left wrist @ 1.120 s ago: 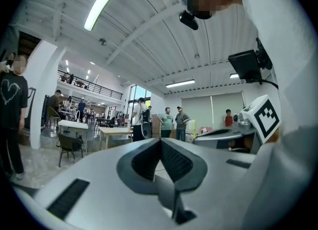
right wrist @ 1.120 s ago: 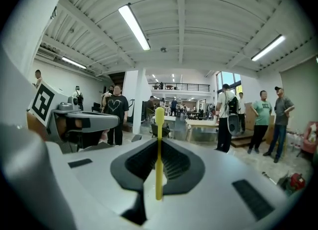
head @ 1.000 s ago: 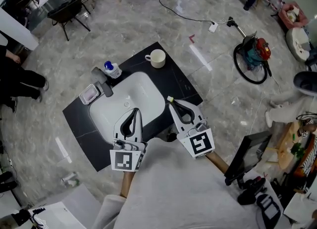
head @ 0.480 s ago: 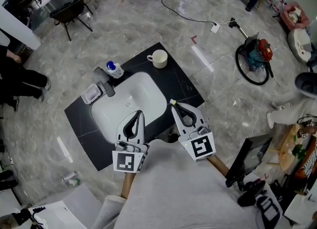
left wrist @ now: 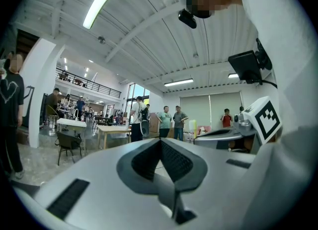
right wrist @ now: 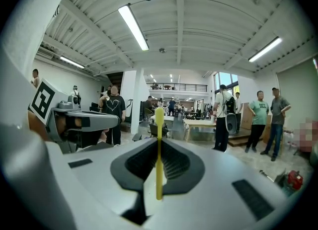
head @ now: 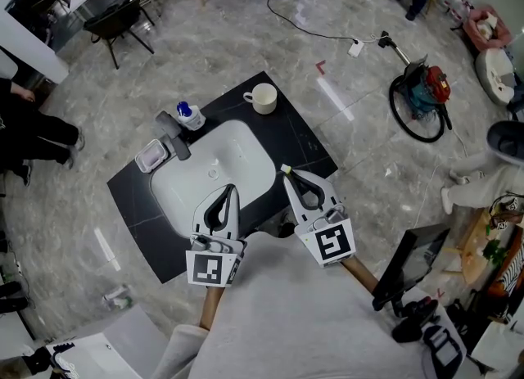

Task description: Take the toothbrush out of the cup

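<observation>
Nearest, at the near edge of the sink (head: 214,174), the person holds both grippers level over the black counter (head: 295,136). The left gripper (head: 228,188) hangs above the sink's near rim; in the left gripper view its jaws are pressed together with nothing between them (left wrist: 160,142). The right gripper (head: 286,173) is to the right of the sink, over its near right corner. In the right gripper view its jaws (right wrist: 159,140) are nearly closed and pinch a thin yellow toothbrush (right wrist: 159,167), which stands upright between the pads with its upper end rising above the jaw tips. In the head view only the pale end of the toothbrush (head: 283,168) shows, at the tip of that gripper.

At the sink's far left stands a grey faucet (head: 173,133), with a small clear dish (head: 150,156) just left of it and a blue-capped bottle (head: 187,114) just behind it. Beyond the sink's far right corner, the white cup (head: 264,97) sits upright on the counter, well apart from the toothbrush and from both grippers.

Farther off, beyond the sink on the grey floor, a vacuum cleaner (head: 422,95) lies to the right, and a black chair (head: 110,21) stands to the far left.
</observation>
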Demonstrator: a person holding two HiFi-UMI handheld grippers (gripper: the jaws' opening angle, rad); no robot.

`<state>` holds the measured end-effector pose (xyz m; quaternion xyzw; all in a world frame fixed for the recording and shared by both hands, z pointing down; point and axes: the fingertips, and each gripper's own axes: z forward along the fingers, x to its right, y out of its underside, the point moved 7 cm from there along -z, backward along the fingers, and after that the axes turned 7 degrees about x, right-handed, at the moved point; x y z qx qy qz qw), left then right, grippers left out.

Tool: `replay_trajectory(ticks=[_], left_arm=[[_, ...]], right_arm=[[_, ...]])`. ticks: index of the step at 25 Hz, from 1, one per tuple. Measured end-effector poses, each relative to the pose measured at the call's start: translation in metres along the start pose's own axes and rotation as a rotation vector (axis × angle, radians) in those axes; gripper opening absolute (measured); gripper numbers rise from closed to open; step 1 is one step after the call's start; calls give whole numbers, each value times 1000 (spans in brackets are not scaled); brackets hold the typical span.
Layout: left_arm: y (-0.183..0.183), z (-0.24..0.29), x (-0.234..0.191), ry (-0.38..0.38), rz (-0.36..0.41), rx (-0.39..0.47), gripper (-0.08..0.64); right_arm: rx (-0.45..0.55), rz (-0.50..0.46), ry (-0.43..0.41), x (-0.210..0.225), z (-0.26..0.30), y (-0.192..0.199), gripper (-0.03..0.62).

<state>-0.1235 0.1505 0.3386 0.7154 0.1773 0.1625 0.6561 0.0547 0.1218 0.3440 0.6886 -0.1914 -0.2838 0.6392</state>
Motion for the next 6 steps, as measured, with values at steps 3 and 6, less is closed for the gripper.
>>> replay_trajectory(ticks=[3, 6], left_arm=[[0, 0, 1, 0, 1, -1, 3], [0, -1, 0, 0, 2, -5, 3]], right_arm=[[6, 10, 6, 1, 0, 0, 26], [6, 10, 7, 2, 0, 0, 26]])
